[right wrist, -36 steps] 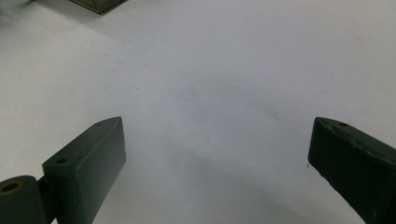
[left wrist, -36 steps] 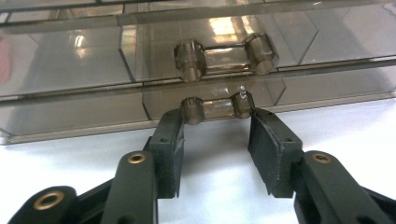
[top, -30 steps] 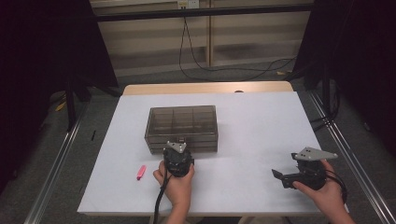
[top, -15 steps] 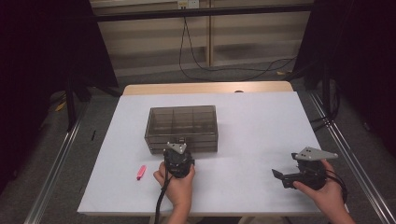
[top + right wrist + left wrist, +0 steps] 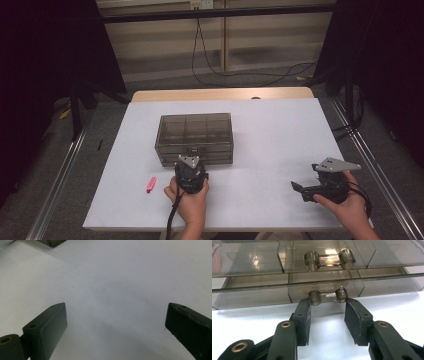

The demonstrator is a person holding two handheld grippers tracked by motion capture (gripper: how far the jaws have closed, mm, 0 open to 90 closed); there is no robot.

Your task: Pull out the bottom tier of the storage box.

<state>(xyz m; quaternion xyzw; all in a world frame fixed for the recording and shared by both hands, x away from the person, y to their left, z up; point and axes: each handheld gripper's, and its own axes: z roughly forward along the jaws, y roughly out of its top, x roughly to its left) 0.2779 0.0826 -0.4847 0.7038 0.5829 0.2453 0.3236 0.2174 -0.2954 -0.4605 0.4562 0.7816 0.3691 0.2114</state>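
Nothing has shifted since the earlier frames: left claw (image 5: 327, 315) stays pinched on the lower drawer handle (image 5: 327, 296) of the smoky organizer box (image 5: 195, 137) mid-counter (image 5: 280, 130), ready to pull, while right claw (image 5: 115, 327) idles wide open, empty.

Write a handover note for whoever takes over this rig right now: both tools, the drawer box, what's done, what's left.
Left tool: jaw tips touch both ends of the lower drawer handle of the smoky plastic drawer box; a firm clamp cannot be confirmed.
Right tool: open, holding nothing, over bare table to the right.
Things: the box sits mid-table, its upper handle untouched; a small pink item lies left of the left hand.
Done: left tool lined up on the lower handle.
Left: the lower drawer looks shut, so probably pull it open.
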